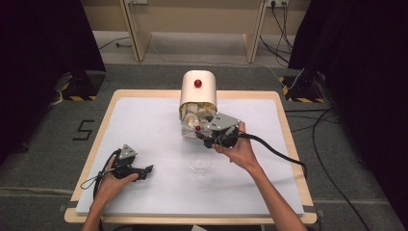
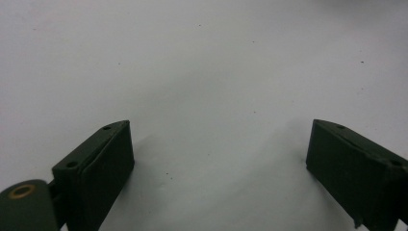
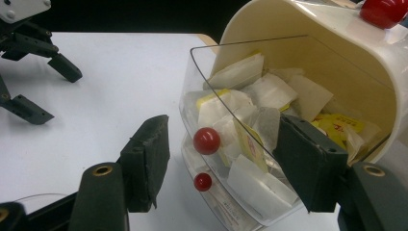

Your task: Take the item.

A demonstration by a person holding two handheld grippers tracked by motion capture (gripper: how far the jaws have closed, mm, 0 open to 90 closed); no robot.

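Cream container [image 3: 337, 57] with clear drawers of paper sachets, red knob [image 3: 207, 140] between the released right hand-held gripper [image 3: 221, 163].

Hidden and cut-off parts

The right gripper [image 1: 199, 129] covers the front of the cream container [image 1: 198, 89] in the high view; print on the yellow sachets [image 3: 339, 126] is too blurred to read, and the container's top runs off frame.

High view looks down from above; right gripper view faces the dispenser [image 3: 308, 96] closely, seemingly shared.
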